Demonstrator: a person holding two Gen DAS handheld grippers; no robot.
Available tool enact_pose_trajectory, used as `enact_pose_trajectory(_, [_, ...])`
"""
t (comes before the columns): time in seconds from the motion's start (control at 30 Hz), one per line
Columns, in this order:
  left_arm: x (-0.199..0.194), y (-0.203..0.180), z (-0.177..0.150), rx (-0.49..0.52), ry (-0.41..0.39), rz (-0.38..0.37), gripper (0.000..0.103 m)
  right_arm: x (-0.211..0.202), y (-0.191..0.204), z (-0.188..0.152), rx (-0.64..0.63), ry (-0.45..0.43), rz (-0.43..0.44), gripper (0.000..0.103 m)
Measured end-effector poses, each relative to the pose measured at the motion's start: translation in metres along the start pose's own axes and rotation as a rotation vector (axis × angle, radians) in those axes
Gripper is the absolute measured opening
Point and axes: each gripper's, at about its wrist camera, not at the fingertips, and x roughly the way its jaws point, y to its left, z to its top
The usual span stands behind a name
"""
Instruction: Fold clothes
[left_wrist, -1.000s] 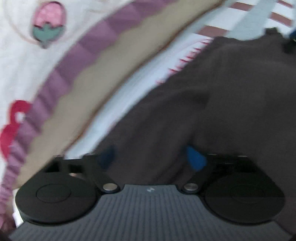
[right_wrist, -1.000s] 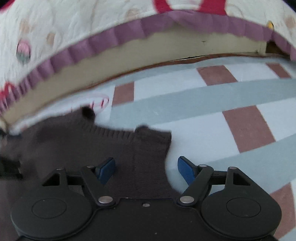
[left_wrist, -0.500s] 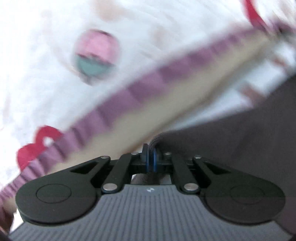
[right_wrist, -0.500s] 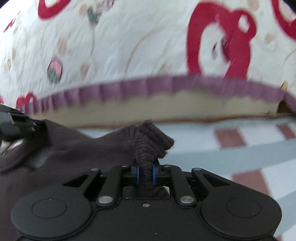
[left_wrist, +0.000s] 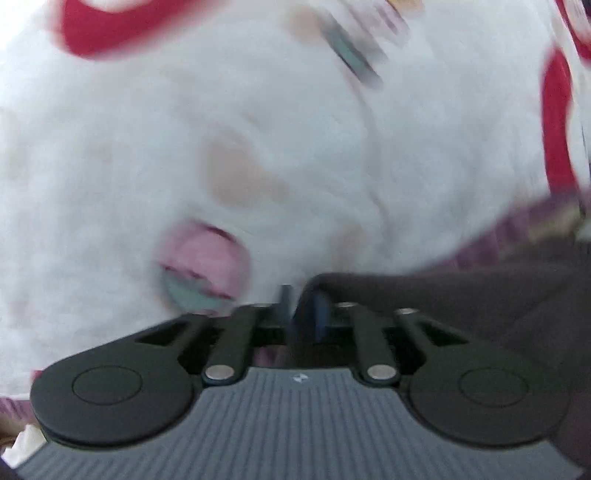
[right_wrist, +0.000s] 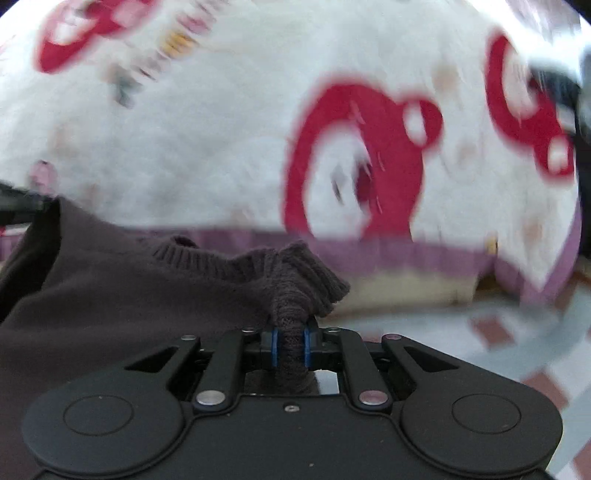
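So both claws have hold of the same dark brown knit sweater (right_wrist: 122, 295), one at each end of its ribbed edge. The right claw (right_wrist: 290, 345) has a bunched-up wad of the ribbed hem pinched between its blue pads (right_wrist: 273, 347), with the knit poking up out of the top like a little tuft; its jaws are easing apart a touch, but the fabric is clearly clamped in there. From that tuft the sweater runs off to the left of the right wrist view, where a dark bit of the other claw shows at the far edge, too blurry to make out much. In the left wrist view, the left claw (left_wrist: 301, 314) has dark fabric (left_wrist: 461, 306) folded between its fingers too; its jaws are opening, and with all the blur I can't say for sure how tight the grip is, though the cloth sits right in the gap. Behind everything is a white quilt (right_wrist: 221, 129) with big red shapes and small pink strawberry prints, edged in a purple ruffle (right_wrist: 388, 254). Off to the right, lower down, there's a sheet (right_wrist: 517, 332) checked in grey, white and brick red.
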Motion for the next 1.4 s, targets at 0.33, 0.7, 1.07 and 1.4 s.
enact_pose_trajectory(0.33, [-0.075, 0.015, -0.045, -0.15, 0.195, -0.062, 0.059, -0.024, -0.134, -0.028, 0.785, 0.198, 0.189, 0.058])
enact_pose_trajectory(0.7, [-0.2, 0.065, -0.183, -0.319, 0.368, -0.009, 0.061, -0.053, -0.113, -0.076, 0.823, 0.422, 0.166, 0.062])
enact_pose_trajectory(1.07, [-0.24, 0.056, -0.208, -0.249, 0.358, -0.077, 0.06, -0.083, -0.045, -0.04, 0.209, 0.119, -0.005, 0.016])
enact_pose_trajectory(1.4, [-0.3, 0.129, -0.262, -0.455, 0.445, -0.013, 0.062, -0.058, -0.071, -0.059, 0.329, 0.41, -0.179, 0.043])
